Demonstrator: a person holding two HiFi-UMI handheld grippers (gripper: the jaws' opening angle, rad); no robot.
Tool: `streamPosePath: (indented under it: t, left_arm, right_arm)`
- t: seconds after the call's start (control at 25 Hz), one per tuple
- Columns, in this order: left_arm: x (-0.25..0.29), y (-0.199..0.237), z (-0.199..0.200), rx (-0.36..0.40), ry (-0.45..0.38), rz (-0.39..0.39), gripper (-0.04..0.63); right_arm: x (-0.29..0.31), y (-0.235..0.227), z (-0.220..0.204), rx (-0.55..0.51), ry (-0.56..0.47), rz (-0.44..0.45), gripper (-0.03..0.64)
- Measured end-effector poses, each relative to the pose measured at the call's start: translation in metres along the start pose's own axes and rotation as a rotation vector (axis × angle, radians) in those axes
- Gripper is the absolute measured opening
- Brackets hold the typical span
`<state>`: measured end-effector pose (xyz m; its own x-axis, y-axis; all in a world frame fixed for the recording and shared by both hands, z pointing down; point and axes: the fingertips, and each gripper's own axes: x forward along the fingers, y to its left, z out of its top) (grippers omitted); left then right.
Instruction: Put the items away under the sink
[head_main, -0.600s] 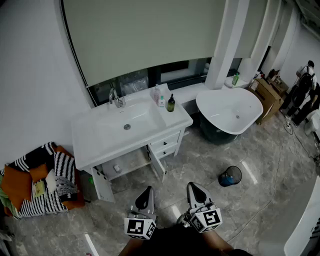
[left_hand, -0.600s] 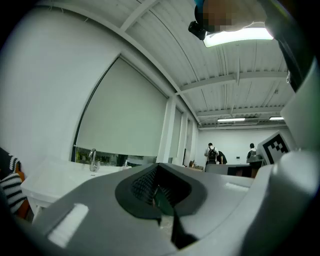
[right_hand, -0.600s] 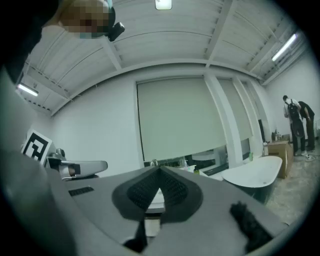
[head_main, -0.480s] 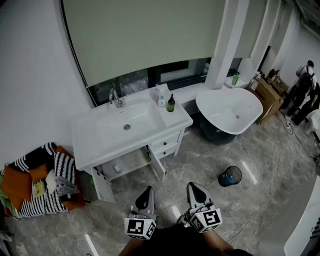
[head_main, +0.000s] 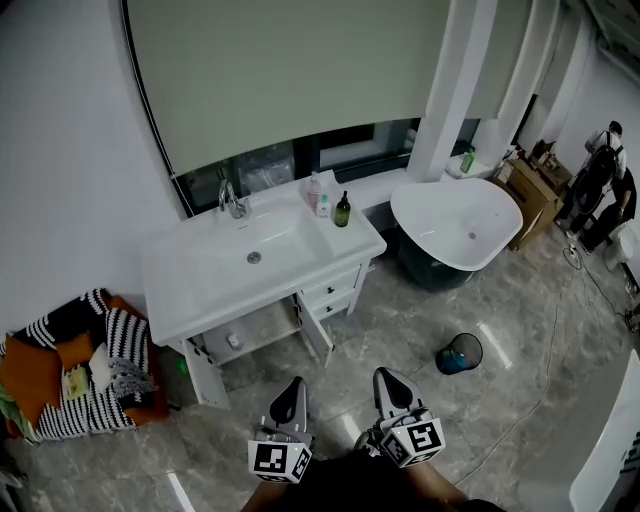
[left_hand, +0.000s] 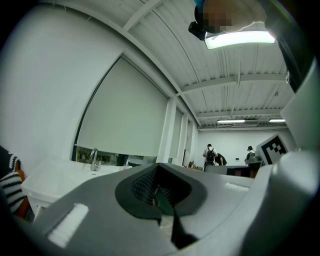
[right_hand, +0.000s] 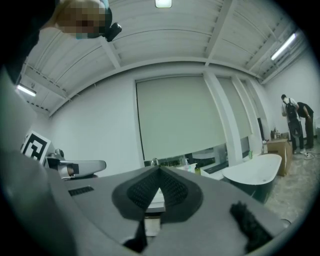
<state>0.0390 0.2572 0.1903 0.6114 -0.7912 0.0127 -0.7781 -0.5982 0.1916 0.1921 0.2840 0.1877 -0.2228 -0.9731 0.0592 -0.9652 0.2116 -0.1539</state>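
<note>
fingers (left_hand: 141, 184) together on two grippers (head_main: 293, 386) (head_main: 387, 376), three bottles (head_main: 342, 209)

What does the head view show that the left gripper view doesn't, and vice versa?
Only the head view shows the open cabinet under the sink and the floor bin. Only the left gripper view shows the ceiling light and the left gripper with its jaws closed together, holding nothing. Both show the faucet and the window blind.
</note>
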Motion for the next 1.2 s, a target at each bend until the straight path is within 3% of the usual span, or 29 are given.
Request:
streamPosePath:
  t: [0.72,0.92,1.2]
  left_arm:
    - [-0.030,0.073,-0.005,-0.024,0.043,-0.025,0.006]
    - [-0.002,0.075,-0.007,-0.025,0.046,-0.018,0.006]
    - [0.079,0.070,-0.003,-0.004,0.037,-0.012,0.008]
  right_arm:
    - [0.027,0.047,-0.015,-0.020,0.021,-0.077,0.006]
    - [0.051,0.026,-0.019,-0.021,0.024,-0.079,0.006]
    - [0.102,-0.037,-0.014,-0.009,0.015,-0.057,0.006]
